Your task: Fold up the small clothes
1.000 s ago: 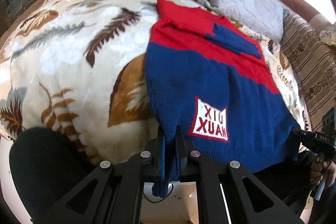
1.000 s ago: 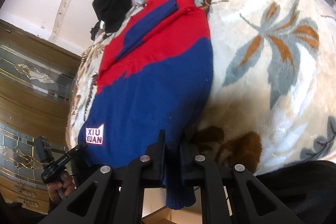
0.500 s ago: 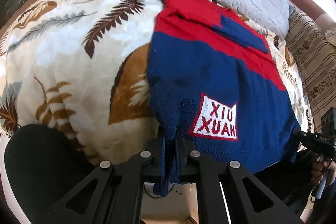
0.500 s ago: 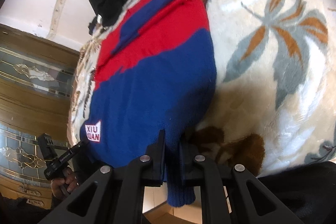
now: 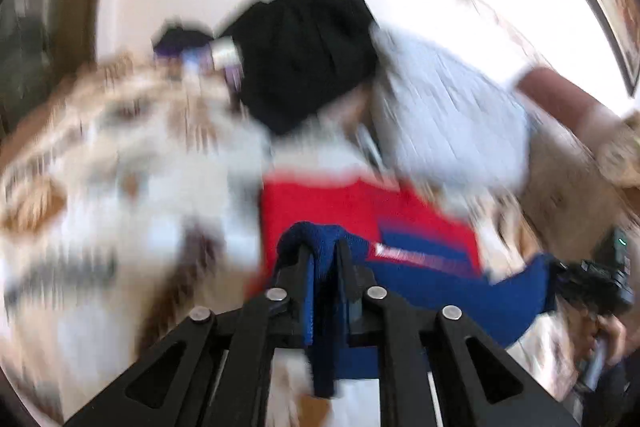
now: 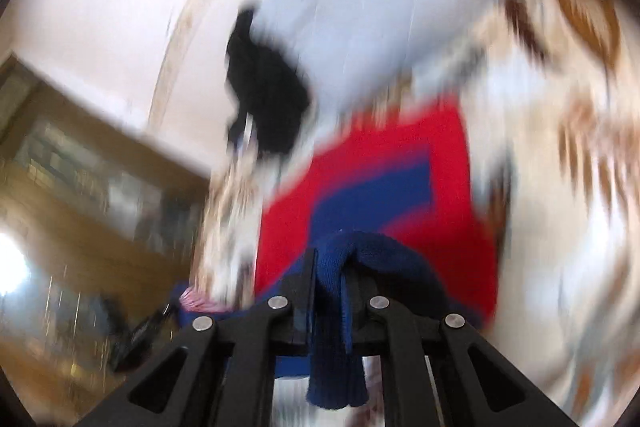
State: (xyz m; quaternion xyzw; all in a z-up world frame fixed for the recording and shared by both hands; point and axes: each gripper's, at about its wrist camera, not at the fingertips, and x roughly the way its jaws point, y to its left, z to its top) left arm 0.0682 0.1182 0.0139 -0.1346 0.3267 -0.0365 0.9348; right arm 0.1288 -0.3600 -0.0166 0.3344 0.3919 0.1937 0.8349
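Pinching the sweater's blue hem in both grippers, we held it above the leaf-print blanket (image 5: 120, 163).

Our left gripper (image 5: 323, 259) and right gripper (image 6: 330, 267) each clamped knit fabric; the sweater (image 6: 376, 163) lay red-end toward the grey pillow (image 5: 448, 123).

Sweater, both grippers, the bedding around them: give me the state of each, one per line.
sweater: blue hem lifted toward the red top, half folded
left gripper: shut on sweater hem
right gripper: shut on sweater hem
leaf-print blanket: spread under sweater
grey pillow: lying beyond sweater
black garment: heaped
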